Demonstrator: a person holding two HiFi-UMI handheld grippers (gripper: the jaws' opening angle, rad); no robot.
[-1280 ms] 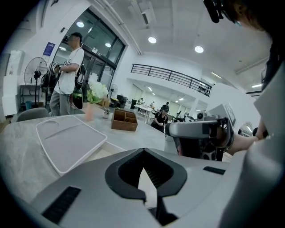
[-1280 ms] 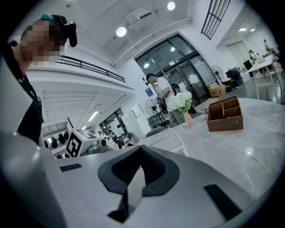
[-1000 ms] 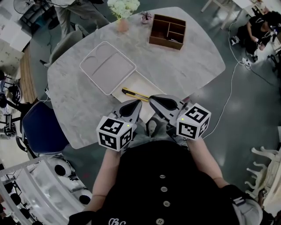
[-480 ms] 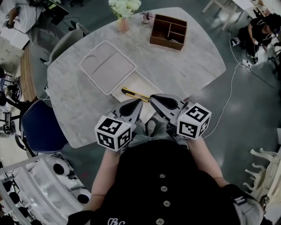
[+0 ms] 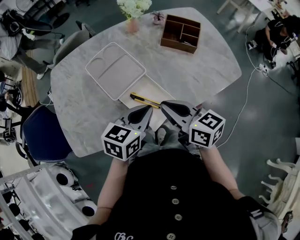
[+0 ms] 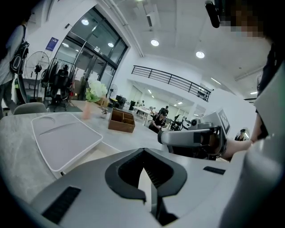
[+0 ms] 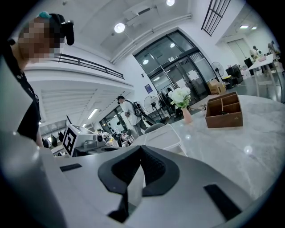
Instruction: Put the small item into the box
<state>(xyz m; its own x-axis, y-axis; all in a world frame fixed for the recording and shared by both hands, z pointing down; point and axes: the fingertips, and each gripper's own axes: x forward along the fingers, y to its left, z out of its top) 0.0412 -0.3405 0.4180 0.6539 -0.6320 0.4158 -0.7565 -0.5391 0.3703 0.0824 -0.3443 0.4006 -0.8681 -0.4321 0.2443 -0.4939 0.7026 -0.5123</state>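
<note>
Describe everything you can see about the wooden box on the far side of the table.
The wooden box is a dark brown, open-topped rectangular tray with low walls. Inner dividers split it into several compartments. It sits flat and upright on the far part of the pale, marble-look table and touches only the tabletop. A vase of white flowers stands apart from it, to its left in the head view. Whether anything lies inside the box is too small to tell.

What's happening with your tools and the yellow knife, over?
Left tool and right tool both shut, empty. Yellow utility knife lies just ahead, untouched. Nothing blocks the wooden box across the table.
</note>
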